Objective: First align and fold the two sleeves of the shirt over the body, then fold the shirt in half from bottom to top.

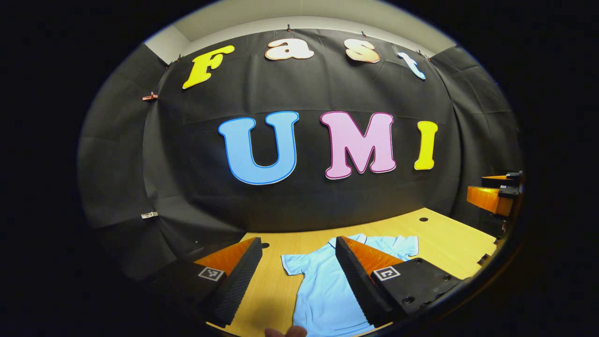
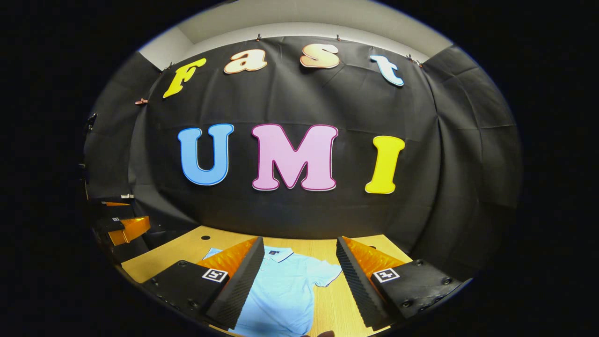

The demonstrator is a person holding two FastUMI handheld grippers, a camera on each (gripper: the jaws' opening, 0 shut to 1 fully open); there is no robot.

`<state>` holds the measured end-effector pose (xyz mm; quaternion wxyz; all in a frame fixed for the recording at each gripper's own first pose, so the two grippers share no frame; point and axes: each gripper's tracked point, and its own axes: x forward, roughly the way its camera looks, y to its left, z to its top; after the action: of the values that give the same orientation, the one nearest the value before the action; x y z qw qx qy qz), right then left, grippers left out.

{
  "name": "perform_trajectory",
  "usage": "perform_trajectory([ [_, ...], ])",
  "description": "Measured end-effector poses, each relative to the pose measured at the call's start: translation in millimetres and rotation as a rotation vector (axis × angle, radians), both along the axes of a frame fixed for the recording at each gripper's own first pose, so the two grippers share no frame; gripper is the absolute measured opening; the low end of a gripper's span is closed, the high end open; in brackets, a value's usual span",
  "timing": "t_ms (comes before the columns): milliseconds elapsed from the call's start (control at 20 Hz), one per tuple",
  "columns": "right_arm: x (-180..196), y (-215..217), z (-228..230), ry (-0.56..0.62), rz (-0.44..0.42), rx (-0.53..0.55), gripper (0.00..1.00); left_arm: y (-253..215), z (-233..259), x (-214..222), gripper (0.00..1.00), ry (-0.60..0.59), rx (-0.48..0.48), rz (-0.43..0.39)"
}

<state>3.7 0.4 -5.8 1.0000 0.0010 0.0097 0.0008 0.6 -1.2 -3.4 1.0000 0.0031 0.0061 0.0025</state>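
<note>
Your shirt (image 1: 323,285) lies flat on the table (image 1: 440,234), collar toward the far wall, long axis running away from you. Your left gripper (image 1: 298,267) and right gripper (image 2: 299,267) hover above it, jaws wide, holding nothing

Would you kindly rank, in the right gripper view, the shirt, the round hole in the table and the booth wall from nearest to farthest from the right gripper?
1. Shirt, flat on the table under the right gripper.
2. Hole, far left of the table.
3. Booth wall, behind the table.
</note>
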Motion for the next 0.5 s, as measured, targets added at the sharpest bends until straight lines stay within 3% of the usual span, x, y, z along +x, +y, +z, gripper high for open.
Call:
perform_trajectory([
  [500, 22, -2, -16, 0.051, 0.001, 0.003, 0.96, -1, -3, 1, 0.99, 0.005, 0.002, 0.001],
])
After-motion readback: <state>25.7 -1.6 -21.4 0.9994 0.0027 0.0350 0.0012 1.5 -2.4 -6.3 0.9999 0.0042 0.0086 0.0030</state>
